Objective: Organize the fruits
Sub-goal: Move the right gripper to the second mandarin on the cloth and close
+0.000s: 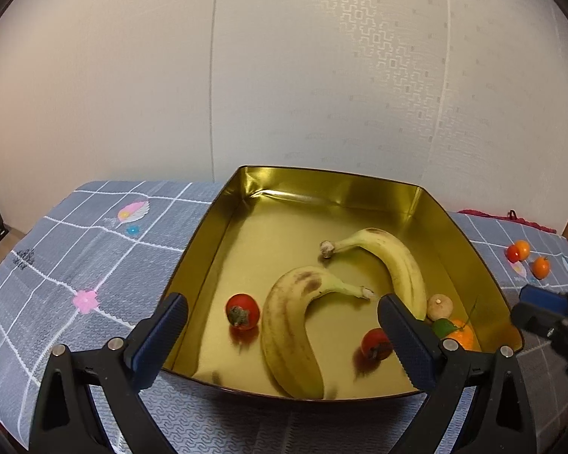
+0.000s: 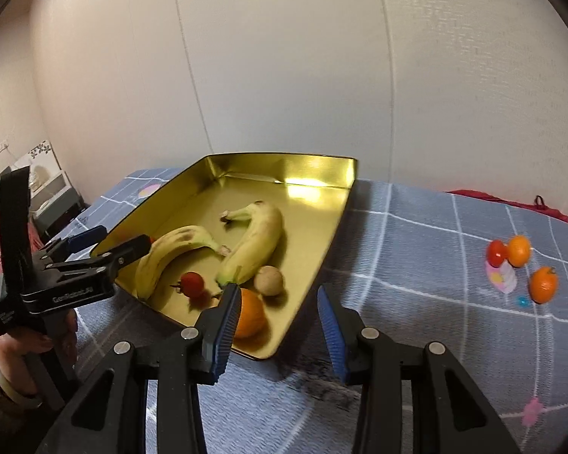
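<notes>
A gold tin tray (image 1: 359, 185) (image 2: 322, 174) holds two bananas (image 1: 287, 325) (image 1: 401, 261) (image 2: 170, 253) (image 2: 257, 238), two red tomatoes (image 1: 242, 310) (image 1: 375, 342) (image 2: 192, 283), a beige round fruit (image 1: 440, 305) (image 2: 269, 280) and an orange (image 1: 462, 335) (image 2: 250, 316). On the cloth to the right lie a red tomato (image 2: 497, 252) and two small oranges (image 2: 519, 250) (image 2: 543, 283) (image 1: 540, 266). My left gripper (image 1: 282, 335) stands open over the tray's near edge, empty. My right gripper (image 2: 278, 325) is open and empty at the tray's near right corner.
The table wears a grey-blue checked cloth (image 1: 75, 257) (image 2: 416, 265) with flower prints. A pale wall rises just behind the tray. A dark red cloth (image 2: 511, 204) lies at the far right edge. A hand (image 2: 22, 344) holds the left gripper's handle.
</notes>
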`<action>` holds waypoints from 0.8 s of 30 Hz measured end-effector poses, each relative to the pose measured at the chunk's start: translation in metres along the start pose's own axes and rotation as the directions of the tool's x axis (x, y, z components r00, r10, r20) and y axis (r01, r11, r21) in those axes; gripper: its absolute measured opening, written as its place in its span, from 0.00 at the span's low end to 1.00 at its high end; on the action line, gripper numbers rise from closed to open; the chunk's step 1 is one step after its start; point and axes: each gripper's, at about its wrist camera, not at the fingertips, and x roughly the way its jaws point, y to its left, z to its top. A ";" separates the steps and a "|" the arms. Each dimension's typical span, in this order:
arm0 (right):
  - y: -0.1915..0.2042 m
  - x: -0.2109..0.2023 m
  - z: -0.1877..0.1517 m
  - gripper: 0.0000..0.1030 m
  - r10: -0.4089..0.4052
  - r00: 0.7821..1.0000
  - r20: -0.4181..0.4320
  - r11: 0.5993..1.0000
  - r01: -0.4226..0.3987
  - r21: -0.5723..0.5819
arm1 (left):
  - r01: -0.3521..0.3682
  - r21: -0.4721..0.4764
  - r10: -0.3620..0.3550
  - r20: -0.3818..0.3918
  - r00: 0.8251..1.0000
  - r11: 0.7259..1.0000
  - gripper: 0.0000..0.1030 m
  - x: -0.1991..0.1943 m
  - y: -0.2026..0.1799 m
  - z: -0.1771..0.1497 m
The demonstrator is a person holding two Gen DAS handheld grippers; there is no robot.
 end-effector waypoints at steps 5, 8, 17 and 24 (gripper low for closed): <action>-0.017 -0.003 -0.008 0.41 -0.043 0.999 -0.021 0.998 0.043 0.034 | 0.056 0.022 -0.057 0.018 0.998 0.998 1.00 -0.004 -0.010 0.000; -0.038 -0.003 -0.016 0.41 -0.066 0.996 -0.063 0.993 0.071 0.091 | 0.096 0.060 -0.098 0.033 0.995 0.994 1.00 -0.008 -0.020 -0.001; -0.112 -0.003 -0.044 0.41 -0.141 0.959 -0.245 0.939 0.208 0.274 | 0.210 0.251 -0.225 0.030 0.974 0.945 1.00 -0.018 -0.071 -0.017; -0.183 -0.024 -0.043 0.42 -0.253 0.926 -0.281 0.862 0.348 0.369 | 0.253 0.291 -0.269 0.017 0.963 0.923 1.00 -0.031 -0.099 -0.033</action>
